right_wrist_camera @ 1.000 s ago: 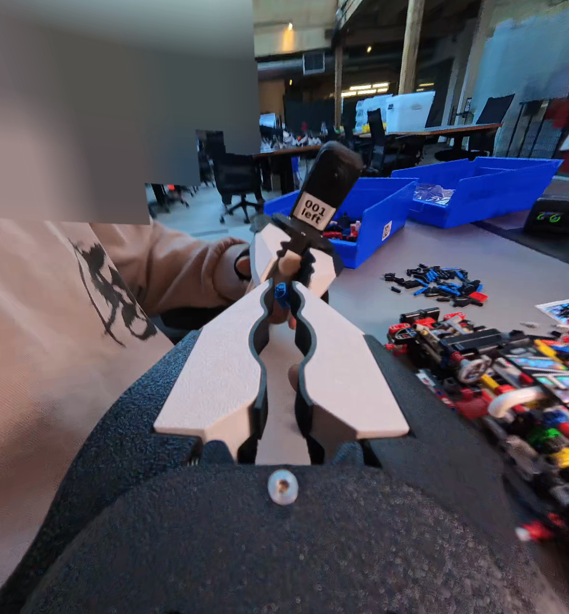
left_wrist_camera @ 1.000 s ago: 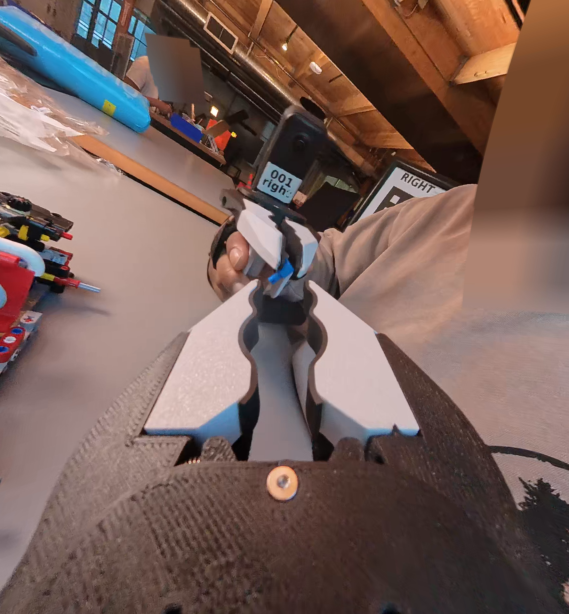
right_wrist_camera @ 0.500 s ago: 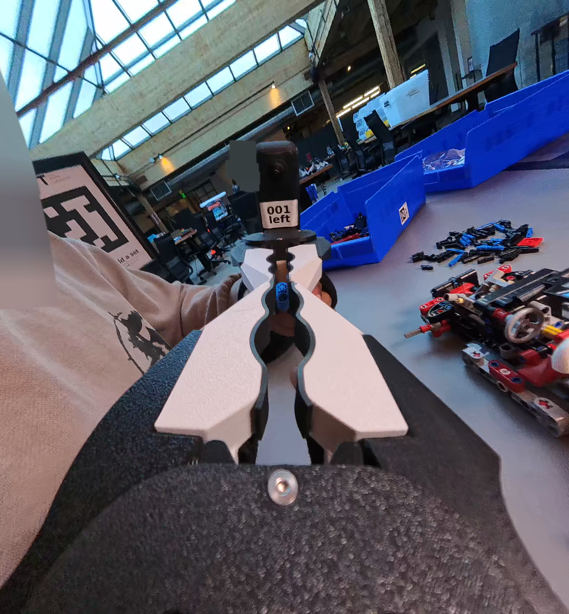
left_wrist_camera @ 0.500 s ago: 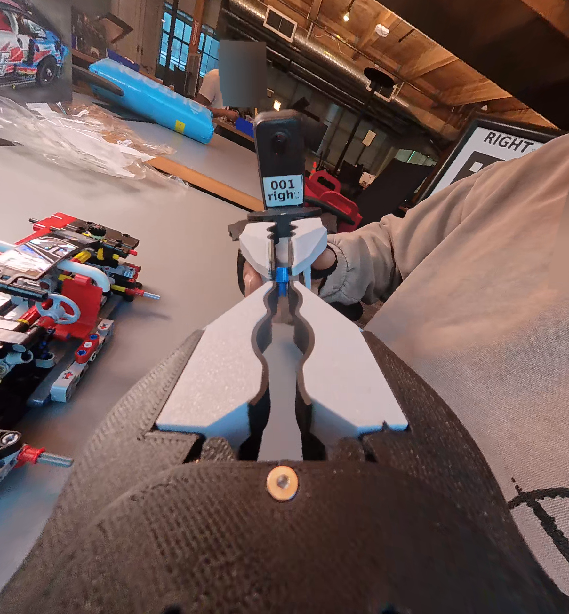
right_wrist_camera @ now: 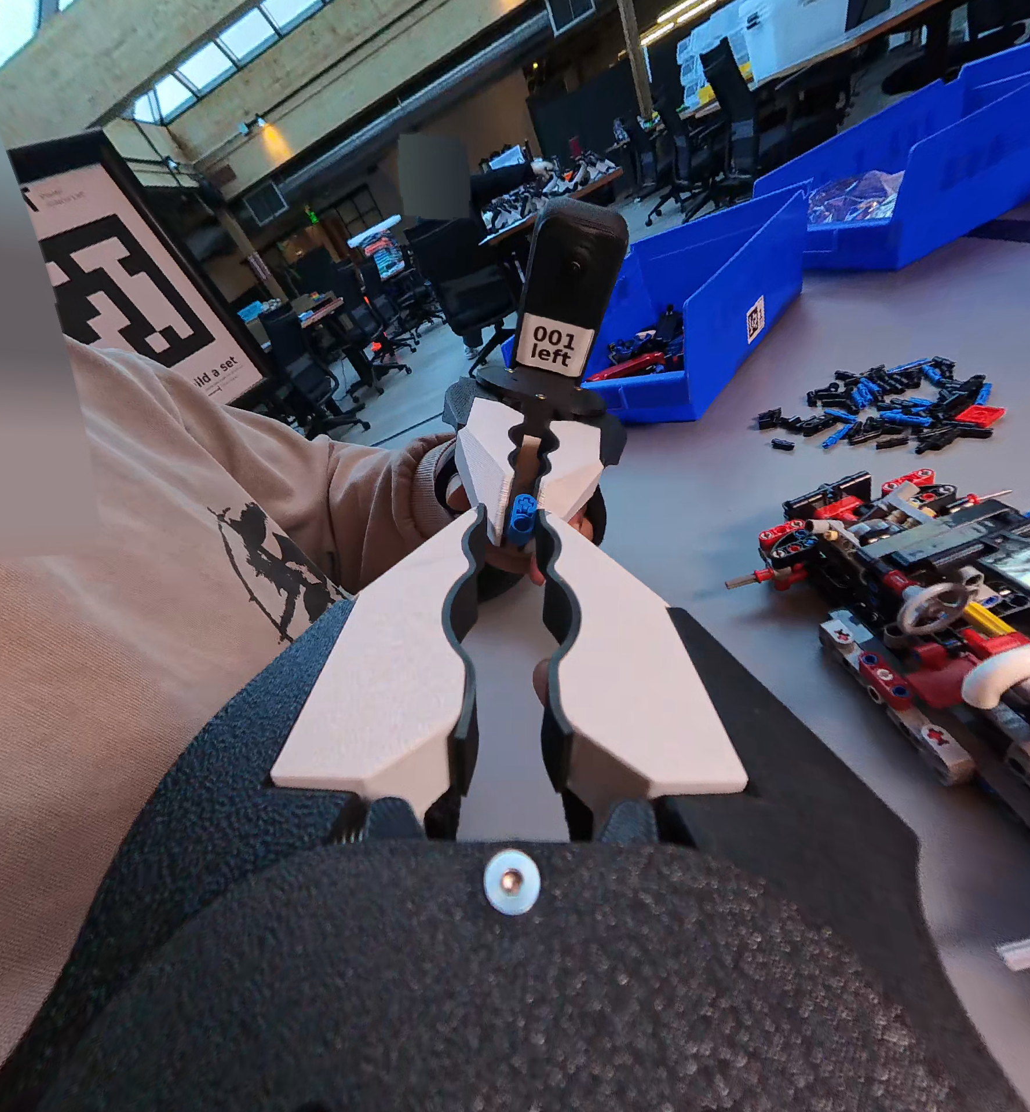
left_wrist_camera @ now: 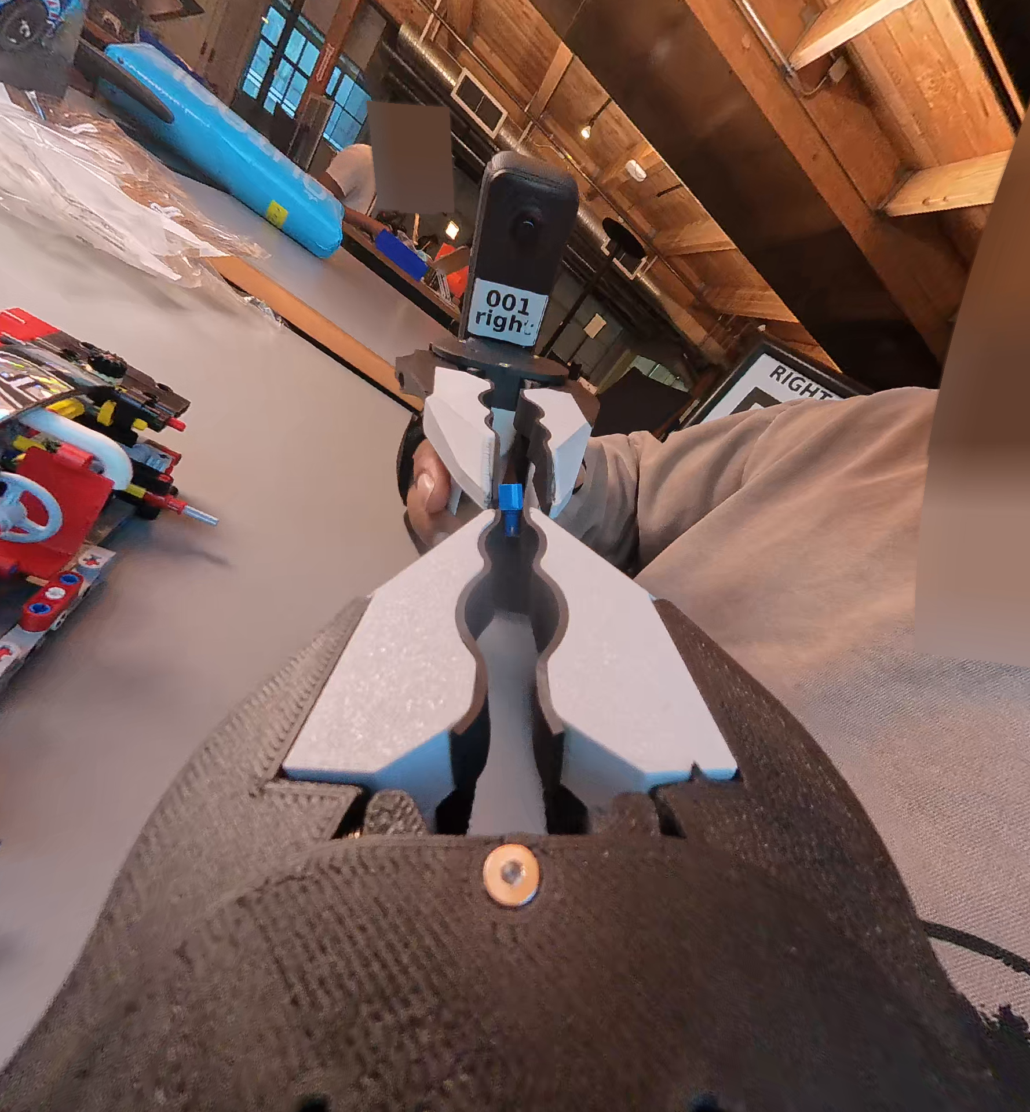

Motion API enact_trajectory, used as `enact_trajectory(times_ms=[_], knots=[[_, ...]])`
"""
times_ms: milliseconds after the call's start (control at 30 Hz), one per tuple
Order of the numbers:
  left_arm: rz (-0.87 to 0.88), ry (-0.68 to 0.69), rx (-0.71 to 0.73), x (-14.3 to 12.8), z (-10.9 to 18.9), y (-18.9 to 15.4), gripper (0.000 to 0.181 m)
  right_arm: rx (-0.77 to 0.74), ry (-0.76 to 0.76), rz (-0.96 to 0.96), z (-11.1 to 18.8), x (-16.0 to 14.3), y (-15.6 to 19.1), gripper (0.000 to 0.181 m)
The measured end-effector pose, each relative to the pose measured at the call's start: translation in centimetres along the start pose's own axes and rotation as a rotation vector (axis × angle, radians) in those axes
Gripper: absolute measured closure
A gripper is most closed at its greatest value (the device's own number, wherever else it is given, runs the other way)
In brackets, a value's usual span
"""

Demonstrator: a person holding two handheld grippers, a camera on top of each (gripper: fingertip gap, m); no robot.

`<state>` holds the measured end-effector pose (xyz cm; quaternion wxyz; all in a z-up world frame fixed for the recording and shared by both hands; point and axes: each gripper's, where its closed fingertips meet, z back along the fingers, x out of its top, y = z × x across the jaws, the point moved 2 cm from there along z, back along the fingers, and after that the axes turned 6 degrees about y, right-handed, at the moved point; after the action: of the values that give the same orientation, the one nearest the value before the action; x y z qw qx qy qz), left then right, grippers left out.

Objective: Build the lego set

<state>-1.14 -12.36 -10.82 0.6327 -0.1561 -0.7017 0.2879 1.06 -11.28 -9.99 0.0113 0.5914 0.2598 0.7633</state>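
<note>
Both wrist views face each other closely over the table (left_wrist_camera: 296, 457), sharing the blue pin (right_wrist_camera: 521, 520).

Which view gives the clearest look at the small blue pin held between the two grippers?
The right wrist view: the blue pin shows its round end and barrel between the fingertips. The left wrist view shows the same pin smaller, as a short blue stub.
</note>
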Motion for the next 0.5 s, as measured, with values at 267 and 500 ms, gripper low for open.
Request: enact_trajectory(times_ms=[267,500], knots=[[0.035,-0.003,-0.007,0.00,0.11,0.11,0.180,0.016,0.007,-0.068,-0.12,0.05,-0.25,0.171],[0.098,-0.002,-0.016,-0.18,0.08,0.32,0.180,0.030,0.020,-0.174,-0.22,-0.10,-0.62,0.174]])
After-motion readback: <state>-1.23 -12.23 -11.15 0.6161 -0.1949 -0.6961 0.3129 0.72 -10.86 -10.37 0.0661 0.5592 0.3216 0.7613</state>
